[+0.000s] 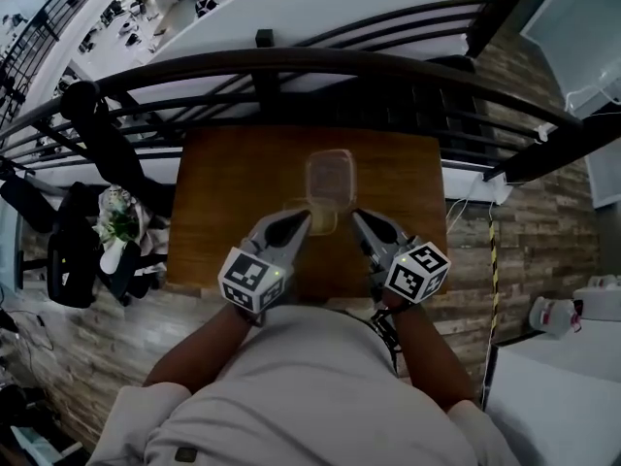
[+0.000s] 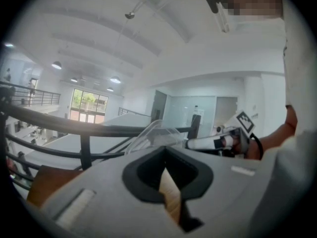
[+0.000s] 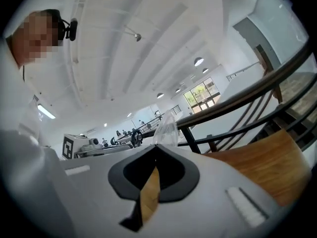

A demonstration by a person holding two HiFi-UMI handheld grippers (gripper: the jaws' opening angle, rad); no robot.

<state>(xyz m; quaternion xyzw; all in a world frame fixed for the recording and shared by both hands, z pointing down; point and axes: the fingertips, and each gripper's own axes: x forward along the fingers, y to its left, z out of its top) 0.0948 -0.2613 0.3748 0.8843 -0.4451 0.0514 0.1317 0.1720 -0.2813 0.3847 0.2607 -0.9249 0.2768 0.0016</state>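
Your left gripper (image 1: 301, 219) and right gripper (image 1: 359, 218) hover over the table's (image 1: 223, 173) near half, jaws together on nothing. The clear plastic container (image 1: 330, 176) sits mid-table. It looks light, thin-walled and easily crushed, so grip its rim gently.

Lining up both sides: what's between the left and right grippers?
The near end of a clear plastic container on the wooden table, seen in head view.
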